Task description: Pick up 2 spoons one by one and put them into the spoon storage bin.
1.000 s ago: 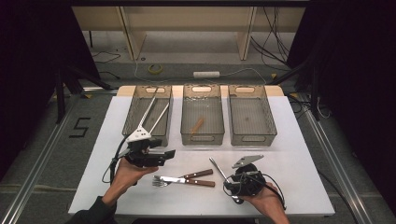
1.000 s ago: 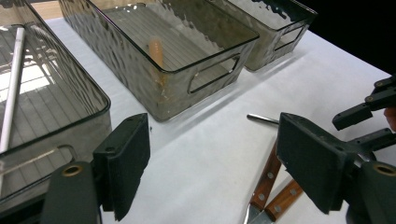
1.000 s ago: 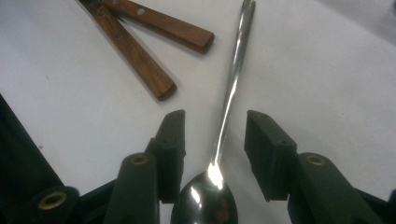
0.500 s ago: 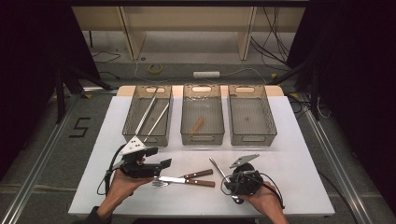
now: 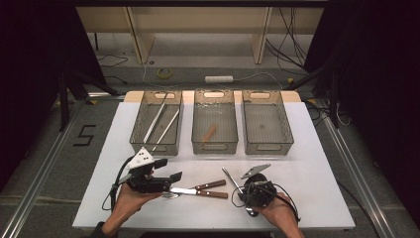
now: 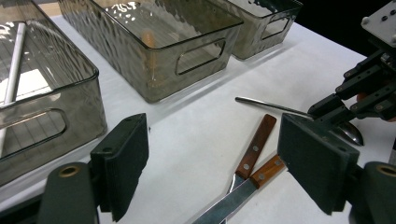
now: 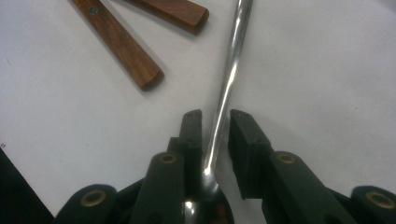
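While the left hand-held gripper [image 5: 168, 169] hangs low over the white bench [image 5: 317, 163] with its jaws spread wide and nothing between them, its tips point toward two wooden-handled pieces of cutlery, a knife [image 5: 198, 192] and a fork [image 5: 195, 188], lying side by side on the bench just ahead of it. In the left gripper view both wooden handles lie between and beyond the open pads [image 6: 126, 163]. Behind, three smoky clear bins stand in a row: the left bin [image 5: 157, 146] holds two long metal chopsticks [image 5: 161, 123], the middle bin [image 5: 214, 145] holds a small wooden piece [image 5: 209, 133], and the right bin [image 5: 267, 146] stands beside it. Farther right, the spoon [image 5: 232, 178] lies on the bench, handle pointing away toward the bins. The right hand-held gripper [image 7: 215, 135] has just been closing, its jaws straddling the spoon's neck; a sliver of gap shows on at least one side, so they have not clamped it.
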Demonstrator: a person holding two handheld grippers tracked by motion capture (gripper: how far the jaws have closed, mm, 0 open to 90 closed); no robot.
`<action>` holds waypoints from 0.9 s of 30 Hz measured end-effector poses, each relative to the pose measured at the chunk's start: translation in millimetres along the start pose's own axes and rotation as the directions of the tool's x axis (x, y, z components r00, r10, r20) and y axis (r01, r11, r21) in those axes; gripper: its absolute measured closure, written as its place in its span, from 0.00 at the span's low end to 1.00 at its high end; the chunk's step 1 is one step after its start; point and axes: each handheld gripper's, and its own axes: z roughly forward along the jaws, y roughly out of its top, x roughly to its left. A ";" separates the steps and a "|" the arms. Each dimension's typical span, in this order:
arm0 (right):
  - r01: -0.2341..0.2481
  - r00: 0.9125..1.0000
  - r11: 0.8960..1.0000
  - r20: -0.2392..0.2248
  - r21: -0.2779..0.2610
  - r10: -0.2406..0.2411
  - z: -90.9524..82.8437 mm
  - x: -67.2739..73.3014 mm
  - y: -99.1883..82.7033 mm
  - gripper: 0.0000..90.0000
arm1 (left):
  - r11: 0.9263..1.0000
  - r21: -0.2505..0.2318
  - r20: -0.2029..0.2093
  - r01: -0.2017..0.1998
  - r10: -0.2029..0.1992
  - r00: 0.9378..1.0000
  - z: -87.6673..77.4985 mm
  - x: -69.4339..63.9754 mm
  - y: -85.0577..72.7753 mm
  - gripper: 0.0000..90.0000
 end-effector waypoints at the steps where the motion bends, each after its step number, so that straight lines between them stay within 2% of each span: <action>1: 0.000 1.000 1.000 0.002 0.000 0.000 0.2 0.0 0.2 0.85 | 1.000 -0.001 0.000 -0.002 0.002 1.000 0.2 -0.4 0.0 0.27; 9: 0.008 1.000 1.000 0.023 0.012 -0.009 1.0 1.1 1.9 0.90 | 1.000 0.008 -0.001 -0.024 0.024 1.000 1.9 -4.2 -0.8 0.27; 14: -0.003 1.000 1.000 0.019 0.011 0.003 0.6 -1.7 2.5 0.96 | 1.000 0.008 0.002 -0.022 0.022 1.000 2.3 -4.4 -0.9 0.27; 17: -0.004 0.999 1.000 0.041 0.007 0.004 -0.4 -3.9 2.6 0.99 | 1.000 0.005 0.004 -0.025 0.025 1.000 2.0 -4.6 -0.1 0.27; 20: -0.011 1.000 1.000 0.024 0.010 0.011 -0.4 -7.6 1.6 1.00 | 0.999 0.012 0.002 -0.037 0.037 0.999 2.1 -4.9 -0.7 0.27; 22: -0.002 0.999 1.000 0.032 0.012 0.001 -1.4 -7.8 2.1 1.00 | 0.999 0.008 0.003 -0.034 0.034 0.999 2.2 -4.4 0.0 0.27; 27: 0.004 0.999 1.000 0.033 -0.027 -0.003 -8.9 -9.4 3.2 1.00 | 1.000 0.001 0.003 -0.027 0.027 1.000 1.3 -3.2 0.2 0.27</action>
